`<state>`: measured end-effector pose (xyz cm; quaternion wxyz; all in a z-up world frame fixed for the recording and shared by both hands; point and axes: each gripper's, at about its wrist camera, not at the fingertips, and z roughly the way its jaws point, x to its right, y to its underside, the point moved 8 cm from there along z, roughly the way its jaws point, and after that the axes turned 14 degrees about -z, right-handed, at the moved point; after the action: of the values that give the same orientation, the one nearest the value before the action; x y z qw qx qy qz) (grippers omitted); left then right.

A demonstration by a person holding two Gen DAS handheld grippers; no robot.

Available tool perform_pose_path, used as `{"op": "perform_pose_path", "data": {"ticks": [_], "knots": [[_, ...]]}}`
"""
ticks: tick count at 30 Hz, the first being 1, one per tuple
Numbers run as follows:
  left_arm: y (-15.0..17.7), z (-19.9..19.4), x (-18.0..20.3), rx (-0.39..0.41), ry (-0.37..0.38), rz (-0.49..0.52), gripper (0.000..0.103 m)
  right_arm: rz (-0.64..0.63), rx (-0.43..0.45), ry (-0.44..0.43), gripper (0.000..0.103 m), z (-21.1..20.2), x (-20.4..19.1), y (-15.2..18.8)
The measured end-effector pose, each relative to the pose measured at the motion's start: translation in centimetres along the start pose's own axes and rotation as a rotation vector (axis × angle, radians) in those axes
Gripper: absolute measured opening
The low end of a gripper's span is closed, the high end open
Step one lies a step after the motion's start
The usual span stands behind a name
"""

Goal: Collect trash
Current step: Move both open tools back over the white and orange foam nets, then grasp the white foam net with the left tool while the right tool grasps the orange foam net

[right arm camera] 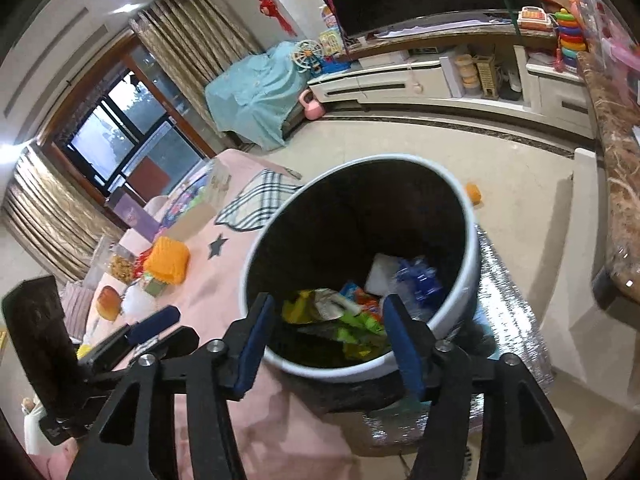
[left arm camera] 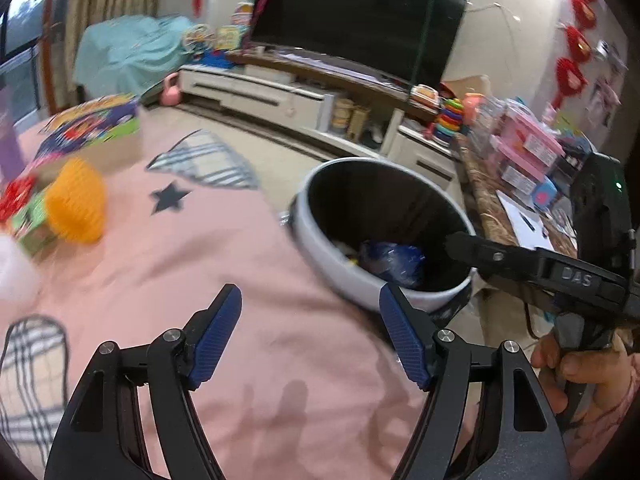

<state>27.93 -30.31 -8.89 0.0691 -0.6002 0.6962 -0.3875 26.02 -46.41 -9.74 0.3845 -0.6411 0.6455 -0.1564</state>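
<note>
A white trash bin [right arm camera: 472,264] with a black inside stands beside a table covered in pink cloth [left arm camera: 208,248]. In it lie a blue plastic bag [right arm camera: 418,276], a white piece and green, yellow and orange wrappers [right arm camera: 352,320]. My right gripper [right arm camera: 328,344] is open and empty, held over the bin's near rim. My left gripper [left arm camera: 310,332] is open and empty above the pink cloth, left of the bin [left arm camera: 320,240]. The right gripper [left arm camera: 500,258] also shows in the left wrist view, reaching over the bin.
On the cloth at left sit an orange ribbed object [left arm camera: 76,208], snack packs [left arm camera: 24,216], a bun [right arm camera: 108,302] and a colourful box [left arm camera: 92,124]. A TV cabinet [left arm camera: 280,96] stands behind. A marble counter [left arm camera: 492,204] with toys runs on the right. Silver foil [right arm camera: 508,320] lies under the bin.
</note>
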Motion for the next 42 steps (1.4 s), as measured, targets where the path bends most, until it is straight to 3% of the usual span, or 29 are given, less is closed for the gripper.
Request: {"op": "perform_pose_path", "data": {"ticks": [3,8,10,21,32,42], "knots": [[0.5,-1.1,-2.5,0.011,-0.024,-0.047,0.073,-0.005,0.008,-0.018,0.071,0.3,-1.6,0.4],[1.5,-3.3,-6.7,0.036,-0.078,-0.114,0.073,-0.020,0.012,-0.054,0.073,1.1,-4.5,1.2],[1.9,-4.1,-8.4,0.044,-0.096,-0.143,0.074,-0.032,0.011,-0.065,0.081,1.5,-5.9,1.4],[2.7,-7.7,-17.3,0.091,-0.189,-0.280,0.075,-0.135,-0.019,-0.116,0.084,4.7,-13.0,2.7],[2.1,-8.9,-21.9,0.113,-0.250,-0.340,0.077,-0.193,-0.055,-0.140,0.084,8.9,-16.7,2.8],[1.0,-8.3,-23.2,0.116,-0.266,-0.357,0.079,-0.247,-0.035,-0.145,0.084,10.8,-18.6,1.6]]}}
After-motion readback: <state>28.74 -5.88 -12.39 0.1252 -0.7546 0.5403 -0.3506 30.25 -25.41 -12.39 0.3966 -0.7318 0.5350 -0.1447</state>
